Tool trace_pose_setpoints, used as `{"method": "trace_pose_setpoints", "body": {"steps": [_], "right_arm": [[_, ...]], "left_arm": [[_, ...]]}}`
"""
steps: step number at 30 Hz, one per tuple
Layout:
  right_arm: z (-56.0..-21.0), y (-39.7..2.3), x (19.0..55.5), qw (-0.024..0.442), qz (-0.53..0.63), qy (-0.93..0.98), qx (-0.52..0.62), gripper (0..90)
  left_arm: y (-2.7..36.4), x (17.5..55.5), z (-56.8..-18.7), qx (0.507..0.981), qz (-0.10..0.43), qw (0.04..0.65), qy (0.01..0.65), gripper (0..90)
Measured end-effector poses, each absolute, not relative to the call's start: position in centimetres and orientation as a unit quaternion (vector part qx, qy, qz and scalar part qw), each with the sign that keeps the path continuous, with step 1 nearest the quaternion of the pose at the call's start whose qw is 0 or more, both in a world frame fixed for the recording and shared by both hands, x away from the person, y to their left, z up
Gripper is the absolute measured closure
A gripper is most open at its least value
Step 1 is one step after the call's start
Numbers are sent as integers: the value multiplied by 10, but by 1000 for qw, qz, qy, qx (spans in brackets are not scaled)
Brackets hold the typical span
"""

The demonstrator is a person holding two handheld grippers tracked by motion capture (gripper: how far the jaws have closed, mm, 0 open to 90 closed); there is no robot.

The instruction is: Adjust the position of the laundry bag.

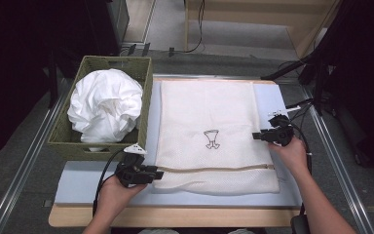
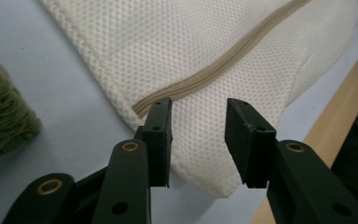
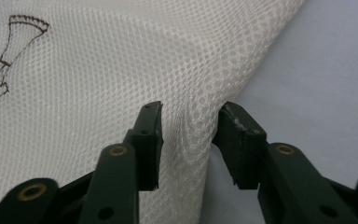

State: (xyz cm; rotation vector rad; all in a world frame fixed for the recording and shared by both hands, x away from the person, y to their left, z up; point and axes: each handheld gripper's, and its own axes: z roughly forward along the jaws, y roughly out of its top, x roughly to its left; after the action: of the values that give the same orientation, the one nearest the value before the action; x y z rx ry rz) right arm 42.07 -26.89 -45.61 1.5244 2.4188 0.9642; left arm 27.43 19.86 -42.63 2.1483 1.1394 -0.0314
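i am working on the mesh laundry bag [image 1: 209, 131], which is lying flat across the pale blue mat [image 1: 78, 183] in the middle of the table, its zipper [image 1: 219, 168] running along the edge nearest me and shut as far as i can see. i am judging the step in hand as getting hold of the bag so that it can be opened. my right gripper [image 1: 256, 136] is sitting at the bag's right edge with a raised fold of mesh between its jaws (pinched or just about to be, since a gap is showing), so i am calling it grasping the bag loosely. my left gripper [image 1: 158, 172] is hovering released at the near left corner, jaws apart, right where the zipper ends. the next move, i think, is calling for closing on that zipper end, though i am not making out a pull tab. to the left, the woven basket [image 1: 63, 139] holding a bundle of white cloth [image 1: 104, 105] is standing just beside the bag, crowding my left hand a little.
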Motion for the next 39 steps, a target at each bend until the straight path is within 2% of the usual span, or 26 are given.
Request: {"method": "trace_pose_setpoints", "body": {"steps": [6, 16, 39], "right_arm": [[-444, -277, 409, 75, 342, 791, 503, 568], [-428, -282, 383, 102, 384, 782, 481, 517], [-423, -296, 329, 109, 383, 780, 483, 500]], "left_arm": [[188, 275, -422, 838, -11, 352, 416, 483], [173, 285, -421, 851, -17, 358, 385, 404], [140, 298, -422, 863, -46, 366, 346, 380]]}}
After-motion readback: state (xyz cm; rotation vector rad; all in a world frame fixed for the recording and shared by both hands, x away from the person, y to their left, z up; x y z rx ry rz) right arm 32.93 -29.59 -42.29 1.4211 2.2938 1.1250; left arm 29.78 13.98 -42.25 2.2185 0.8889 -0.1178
